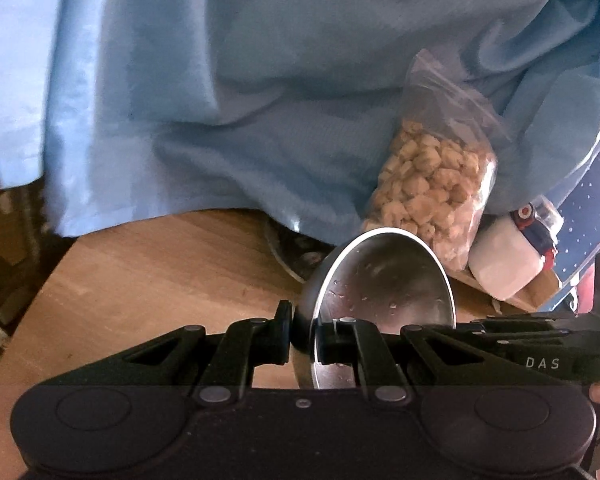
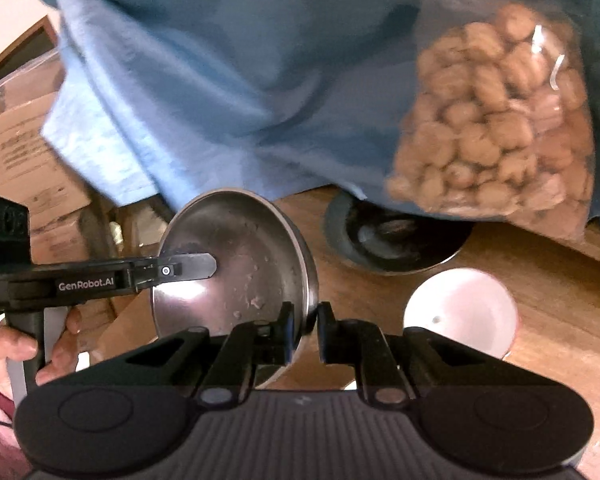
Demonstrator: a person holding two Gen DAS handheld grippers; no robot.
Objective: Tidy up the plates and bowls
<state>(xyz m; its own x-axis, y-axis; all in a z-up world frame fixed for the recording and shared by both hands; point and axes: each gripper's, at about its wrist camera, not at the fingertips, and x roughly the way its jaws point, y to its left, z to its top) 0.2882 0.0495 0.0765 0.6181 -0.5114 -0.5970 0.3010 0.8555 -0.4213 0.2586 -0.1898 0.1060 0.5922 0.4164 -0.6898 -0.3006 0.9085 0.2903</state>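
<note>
Nearest the lens in each wrist view is that gripper's own black body, its two fingers reaching forward to the rim of one steel bowl point(image 1: 384, 280). The left gripper point(image 1: 303, 338) has its jaws closed on the bowl's wall, one finger outside and one inside. The right gripper point(image 2: 305, 332) straddles the opposite rim point(image 2: 236, 264), its jaws a little apart around the wall; whether both pads press the metal I cannot tell. The bowl is tilted steeply on edge above the wooden table point(image 2: 540, 292), held off the surface, with specks and droplets on its inside.

The table's left edge point(image 1: 32, 300) runs diagonally close by the left gripper, with bare wood between it and the bowl. In the right wrist view a white bowl point(image 2: 462, 312) sits on the wood just right of the right gripper. Farther back a dark plate point(image 2: 396, 240) lies flat, its far part hidden under hanging blue cloth point(image 1: 260, 100). A clear bag of tan chunks point(image 1: 432, 184) leans against the cloth just behind the steel bowl, and a white bottle point(image 1: 508, 260) lies beside the bag, touching it.

At the left of the right wrist view, cardboard boxes point(image 2: 24, 152) are blurred and cut off.
</note>
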